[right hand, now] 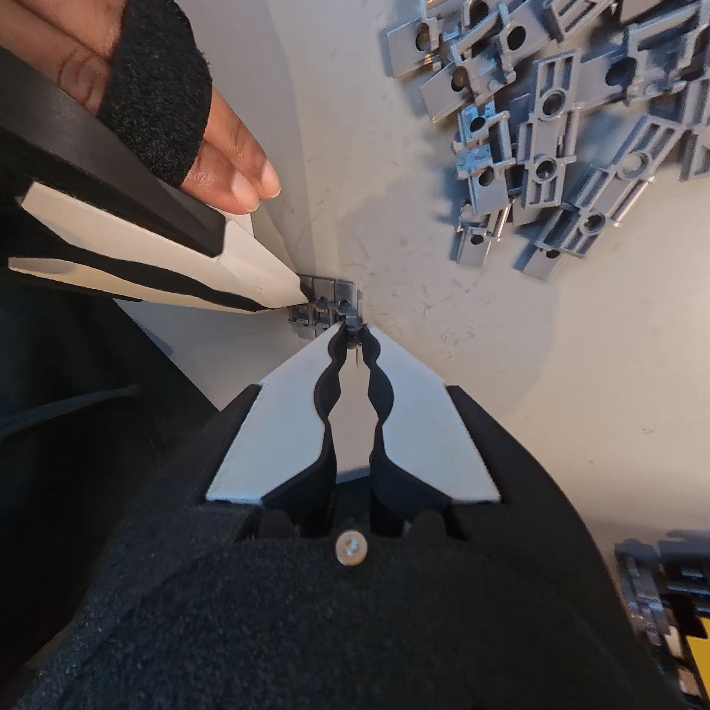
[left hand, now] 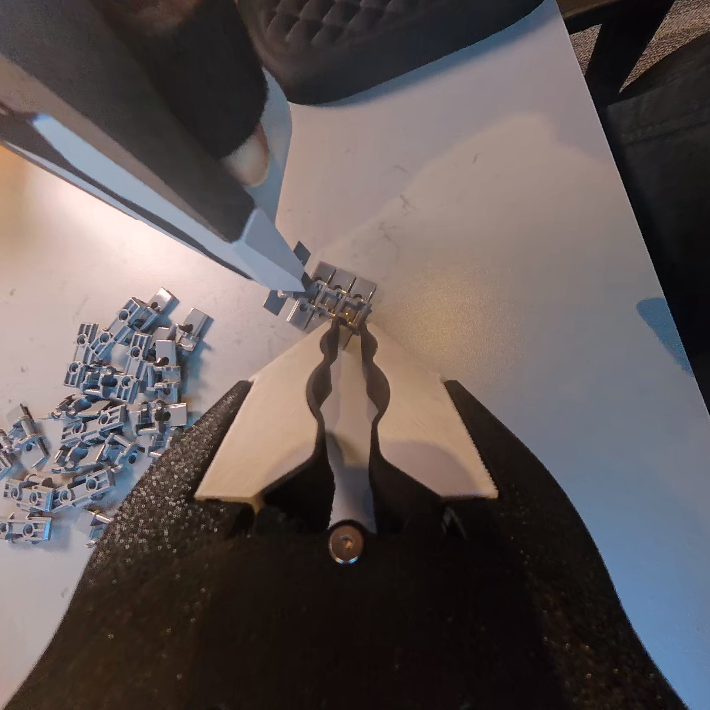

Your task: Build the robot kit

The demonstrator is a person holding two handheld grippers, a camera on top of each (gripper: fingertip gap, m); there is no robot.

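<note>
A short chain of joined grey metal links [left hand: 338,286] lies on the white table [left hand: 499,249]. My left gripper [left hand: 349,326] is shut on the near end of the chain. The right gripper [left hand: 301,286] comes in from the upper left and pinches a link at the chain's other end. In the right wrist view, my right gripper [right hand: 351,329] is shut on a small grey link with a pin at the edge of the chain [right hand: 326,294]. The left gripper [right hand: 303,301] reaches the chain from the left, held by a hand [right hand: 230,169].
A pile of several loose grey links [left hand: 103,403] lies left of the left gripper and also shows at the upper right of the right wrist view [right hand: 557,134]. A black chair [left hand: 365,42] stands beyond the table edge. A dark and yellow object [right hand: 668,614] sits at the lower right. Both grippers' tips are close together, under 4 cm apart.
</note>
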